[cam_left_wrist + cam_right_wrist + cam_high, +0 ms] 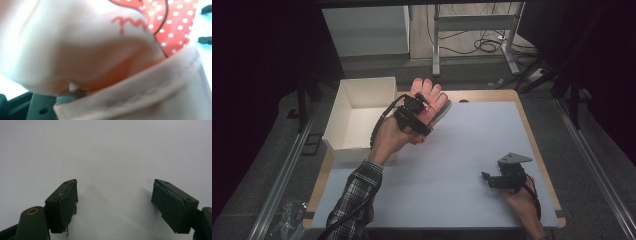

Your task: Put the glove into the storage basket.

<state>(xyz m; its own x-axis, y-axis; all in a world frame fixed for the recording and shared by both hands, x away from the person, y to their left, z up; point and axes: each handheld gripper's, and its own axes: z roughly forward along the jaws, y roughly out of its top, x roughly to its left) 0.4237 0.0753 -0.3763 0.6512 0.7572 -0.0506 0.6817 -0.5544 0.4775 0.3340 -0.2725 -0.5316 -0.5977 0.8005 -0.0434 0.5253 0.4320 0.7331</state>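
A pale pink glove (pixel 432 93) hangs in the air above the table's far left, its fingers pointing away from me. My left gripper (pixel 427 112) is shut on its lower part. Close up, the glove (pixel 105 62) is pink fabric with a stitched hem, red script and a red patch with white dots (pixel 175 22). My right gripper (pixel 488 180) rests low over the near right of the table, jaws pointing left. Its two black pads (pixel 67 202) stand wide apart and open over the bare mat, with nothing between them.
An open white box (pixel 343 105) stands at the table's left edge, just left of the raised glove. A pale blue-grey mat (pixel 472 145) covers the wooden table. Beyond the far edge are desk legs and cables (pixel 492 45) on the floor.
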